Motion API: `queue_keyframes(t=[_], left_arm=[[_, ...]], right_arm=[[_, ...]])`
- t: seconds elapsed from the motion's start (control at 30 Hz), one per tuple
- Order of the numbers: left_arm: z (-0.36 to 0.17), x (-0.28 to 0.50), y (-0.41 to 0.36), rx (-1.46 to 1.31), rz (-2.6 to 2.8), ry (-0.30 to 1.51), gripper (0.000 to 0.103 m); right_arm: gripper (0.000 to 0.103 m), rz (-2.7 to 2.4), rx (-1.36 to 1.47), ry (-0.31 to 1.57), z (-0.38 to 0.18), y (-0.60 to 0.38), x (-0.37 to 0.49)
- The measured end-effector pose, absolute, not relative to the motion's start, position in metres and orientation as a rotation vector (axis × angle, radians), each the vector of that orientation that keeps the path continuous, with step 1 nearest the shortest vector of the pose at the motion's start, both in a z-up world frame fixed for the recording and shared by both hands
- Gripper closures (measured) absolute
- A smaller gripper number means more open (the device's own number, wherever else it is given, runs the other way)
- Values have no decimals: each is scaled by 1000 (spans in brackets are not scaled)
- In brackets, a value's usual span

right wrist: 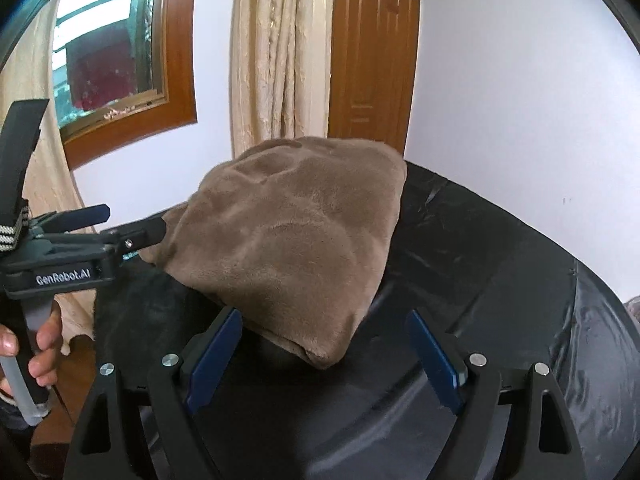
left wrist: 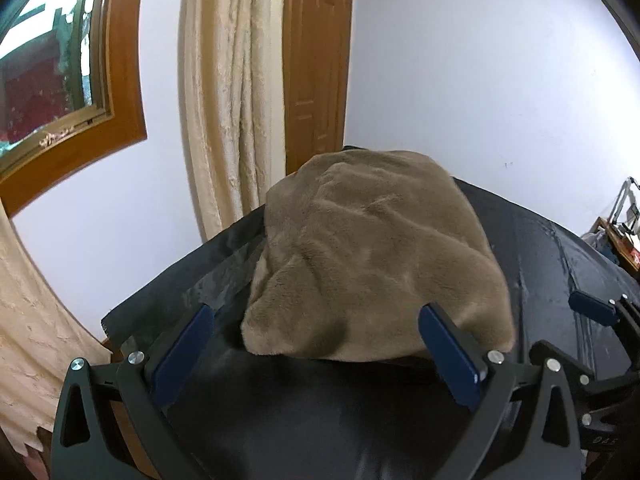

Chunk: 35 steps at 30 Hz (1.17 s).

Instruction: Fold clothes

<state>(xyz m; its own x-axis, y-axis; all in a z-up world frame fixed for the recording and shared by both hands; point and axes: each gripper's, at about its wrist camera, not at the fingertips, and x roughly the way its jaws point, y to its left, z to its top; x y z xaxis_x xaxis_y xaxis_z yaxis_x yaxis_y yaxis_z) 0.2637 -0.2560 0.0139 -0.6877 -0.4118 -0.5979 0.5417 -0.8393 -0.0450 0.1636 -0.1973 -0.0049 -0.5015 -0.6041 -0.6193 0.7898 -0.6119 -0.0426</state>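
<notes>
Both tools are black frames with blue pads (left wrist: 450, 354), silver screws and white "GenRobot.AI" lettering (right wrist: 63, 277).

A folded fleece garment (right wrist: 292, 248) lay on the bench (right wrist: 500, 280). Behind it hung a curtain (right wrist: 272, 60), with a window (right wrist: 108, 60) to its left and a door (right wrist: 372, 48) to its right.

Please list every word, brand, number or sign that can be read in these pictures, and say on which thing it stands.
"GenRobot.AI": white letters on the black body of the left tongs, in the right wrist view.
Pale marks on a black part at the lower right edge of the left wrist view: too blurred to read.
</notes>
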Motion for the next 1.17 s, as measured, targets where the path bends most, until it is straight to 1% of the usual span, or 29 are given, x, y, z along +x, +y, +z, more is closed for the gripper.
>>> queue_keyframes(t=[0.23,0.8,1.07,1.17], left_arm=[[21,264,-236,766,-2475,258,0],[15,257,-242,788,-2471,294,0],[15,259,-238,715,-2432,201,0],[15,259,-238,726,-2427,207,0]], right_arm=[[16,-2178,690,385,0,-180,162],[16,-2174,692,397,-10,-198,158],[16,-2187,678,414,-13,-203,159],[16,-2181,687,409,-15,-204,158]])
